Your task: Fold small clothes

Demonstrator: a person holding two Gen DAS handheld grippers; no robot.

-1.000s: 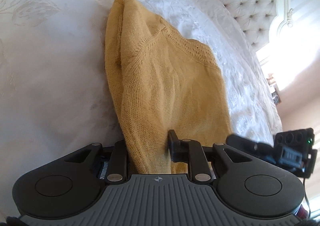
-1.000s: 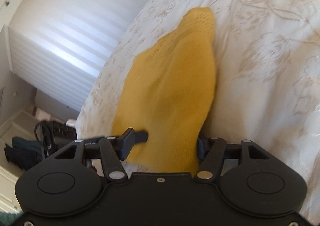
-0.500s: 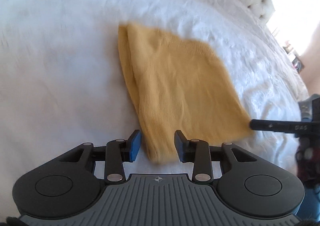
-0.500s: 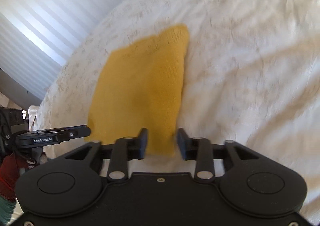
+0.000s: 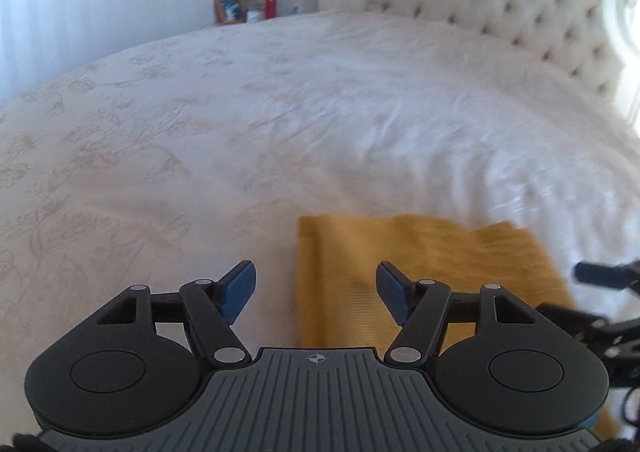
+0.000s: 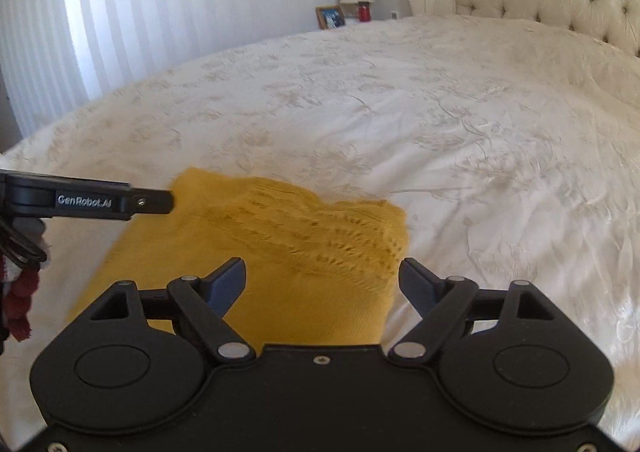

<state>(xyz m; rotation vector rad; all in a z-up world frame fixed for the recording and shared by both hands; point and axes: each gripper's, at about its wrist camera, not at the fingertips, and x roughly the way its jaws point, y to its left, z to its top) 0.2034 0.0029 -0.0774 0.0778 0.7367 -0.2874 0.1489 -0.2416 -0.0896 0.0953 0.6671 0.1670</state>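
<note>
left gripper [image 5: 316, 292]: tilted down over bed [image 5: 280, 112], jaws just opening, released | right gripper [image 6: 322, 284]: same, released | folded yellow knit sweater [image 6: 288, 248]: flat on bed, below both grippers, untouched

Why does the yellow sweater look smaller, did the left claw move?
Yes. The left claw backed up and away from the yellow sweater on the bed, opening.

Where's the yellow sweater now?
The yellow sweater lies folded on the white bedspread, just ahead of both open grippers, at the bed's near edge.
</note>
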